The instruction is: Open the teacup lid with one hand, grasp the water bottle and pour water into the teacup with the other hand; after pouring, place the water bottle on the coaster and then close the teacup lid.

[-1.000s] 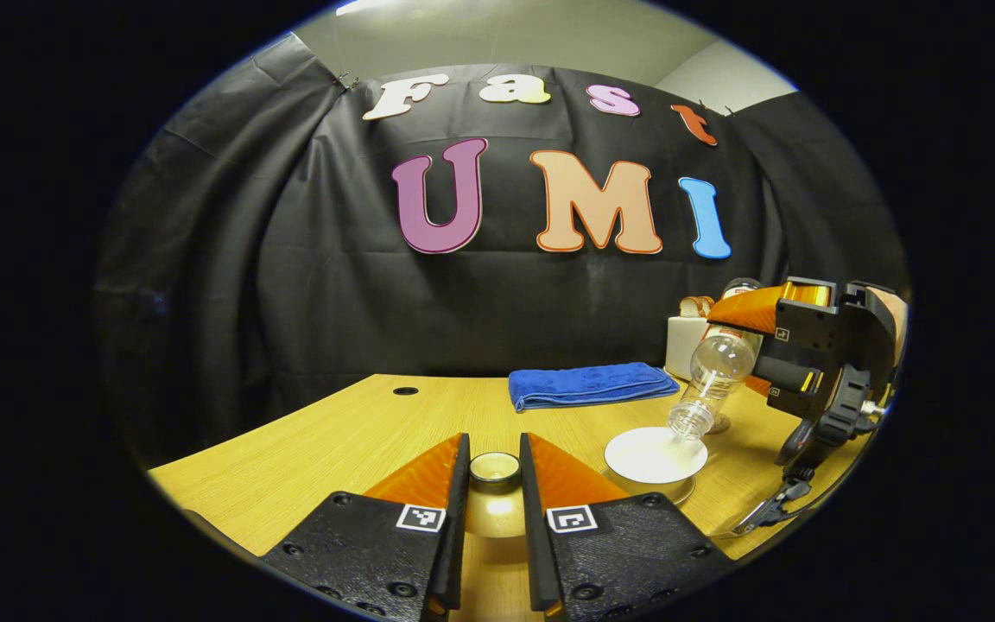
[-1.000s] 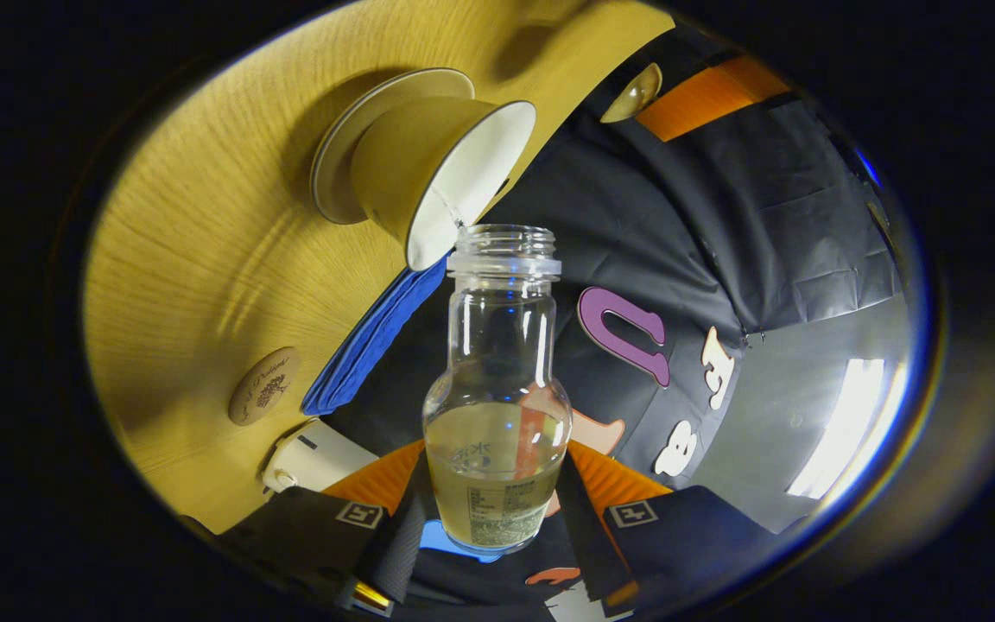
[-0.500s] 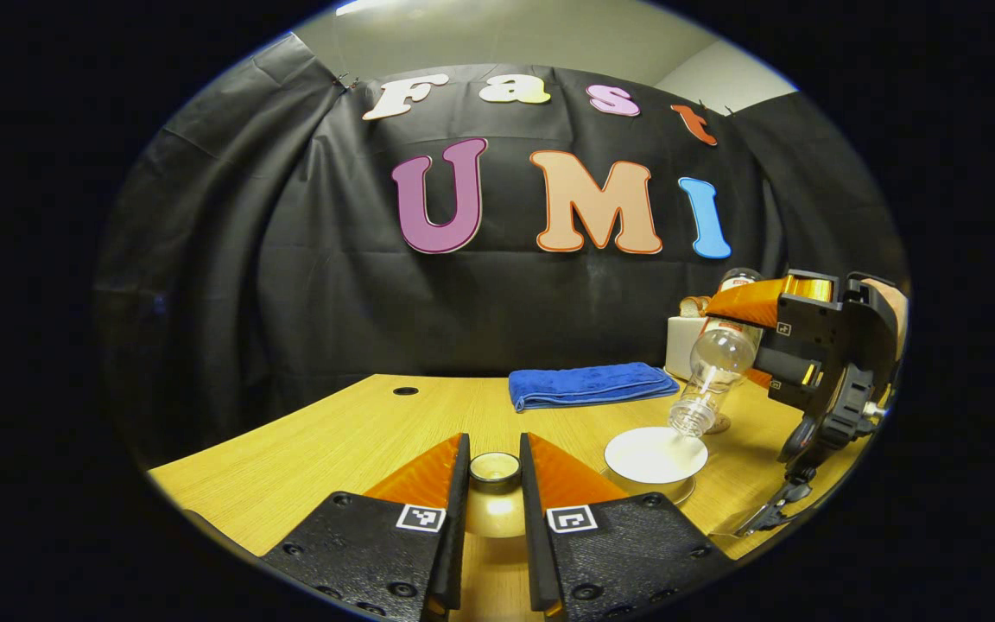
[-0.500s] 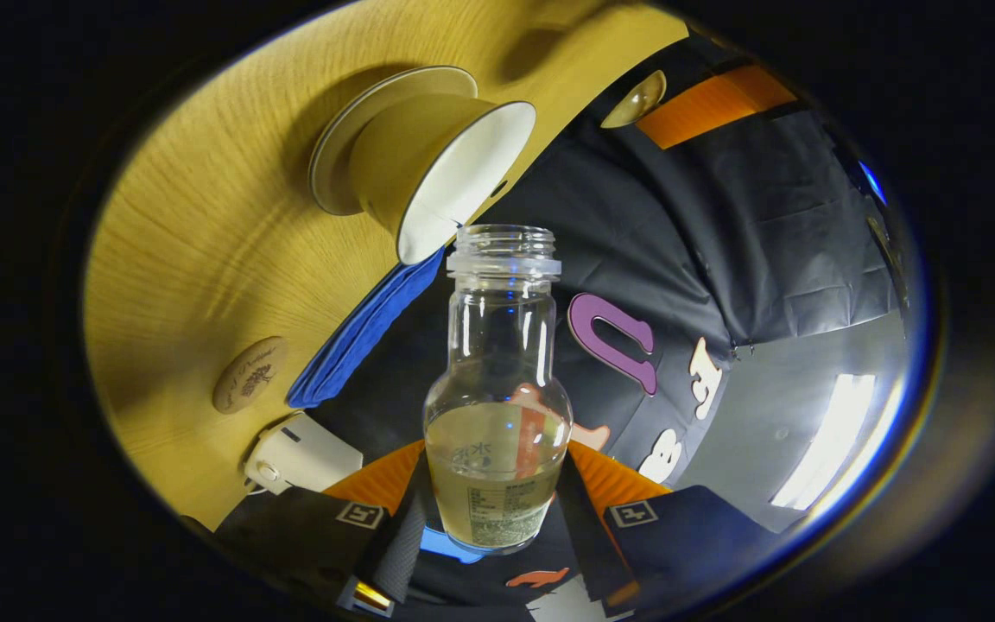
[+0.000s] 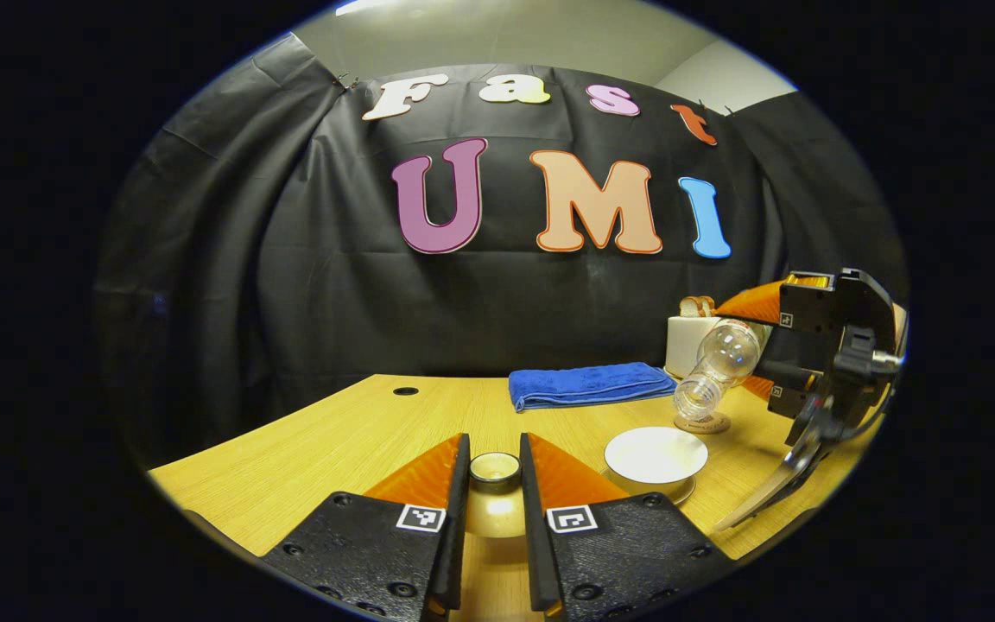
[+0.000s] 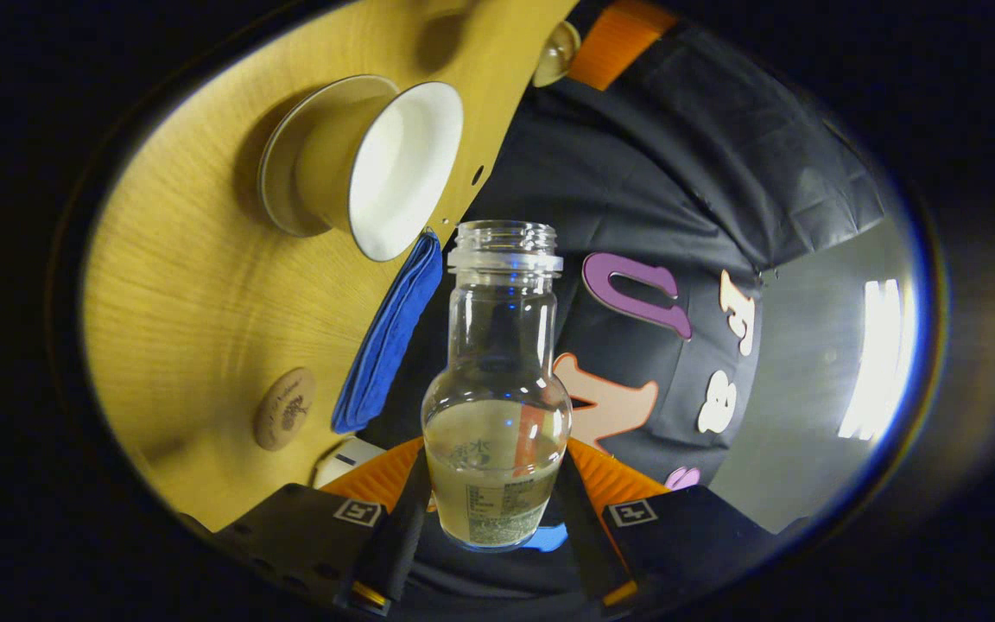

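1. Pour looks done: right gripper (image 5: 752,345), jaws clamped on the bottle (image 6: 497,406), holds it tilted, mouth clear of the cup (image 5: 655,455) w/ no stream visible. Some water left in the bottle.
2. Left gripper (image 5: 495,484), jaws closed on the lid (image 5: 495,467) by its knob, holds it low over the tabletop (image 5: 333,449), just left of the cup.
3. Next, by my read: right the bottle, set it on the coaster (image 6: 284,409), then lid onto cup.
4. Room: coaster sits free betw. cup and towel (image 5: 588,384); a white box (image 5: 687,341) stands just behind. Bare tabletop left of lid; near edge close.
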The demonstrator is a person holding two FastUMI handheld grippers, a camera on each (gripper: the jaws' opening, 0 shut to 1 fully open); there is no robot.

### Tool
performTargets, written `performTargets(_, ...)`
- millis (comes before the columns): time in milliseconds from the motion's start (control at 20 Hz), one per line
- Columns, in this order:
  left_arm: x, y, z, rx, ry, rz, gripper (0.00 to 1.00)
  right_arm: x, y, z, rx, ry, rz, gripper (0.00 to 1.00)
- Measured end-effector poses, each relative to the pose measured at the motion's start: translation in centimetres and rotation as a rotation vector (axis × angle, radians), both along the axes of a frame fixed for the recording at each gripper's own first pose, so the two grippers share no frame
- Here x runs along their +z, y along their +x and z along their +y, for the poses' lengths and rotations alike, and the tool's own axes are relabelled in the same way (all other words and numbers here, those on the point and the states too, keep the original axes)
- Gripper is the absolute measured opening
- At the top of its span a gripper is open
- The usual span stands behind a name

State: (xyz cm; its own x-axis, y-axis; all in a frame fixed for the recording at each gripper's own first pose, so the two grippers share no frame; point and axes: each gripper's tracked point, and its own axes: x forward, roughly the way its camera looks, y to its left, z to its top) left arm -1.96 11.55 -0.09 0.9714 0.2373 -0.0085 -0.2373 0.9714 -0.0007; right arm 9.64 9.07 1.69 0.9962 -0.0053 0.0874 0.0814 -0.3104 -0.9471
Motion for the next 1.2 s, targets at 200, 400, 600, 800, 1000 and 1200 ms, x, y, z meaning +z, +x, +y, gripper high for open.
performTargets(200,0.0,0.0,0.1,0.005,0.000,0.000,0.28,-2.2,-0.3,-0.6,-0.039,0.208,0.078,0.81)
performTargets(400,0.0,0.0,0.1,0.006,0.000,0.000,0.28,-3.9,-0.1,-2.1,-0.109,0.452,0.138,0.82)
performTargets(600,0.0,-0.1,0.1,0.006,0.000,0.000,0.29,-4.2,0.0,-3.6,-0.173,0.793,0.147,0.78)
performTargets(800,0.0,0.0,0.1,0.006,0.000,-0.001,0.28,-3.2,1.2,-4.3,-0.194,1.083,0.137,0.78)
performTargets(1000,-0.1,0.1,0.1,0.006,0.000,-0.001,0.28,-2.8,3.0,-5.8,-0.211,1.438,0.129,0.78)
performTargets(1200,-0.1,0.0,0.1,0.006,0.000,-0.001,0.28,-3.8,3.6,-7.7,-0.207,1.706,0.121,0.81)
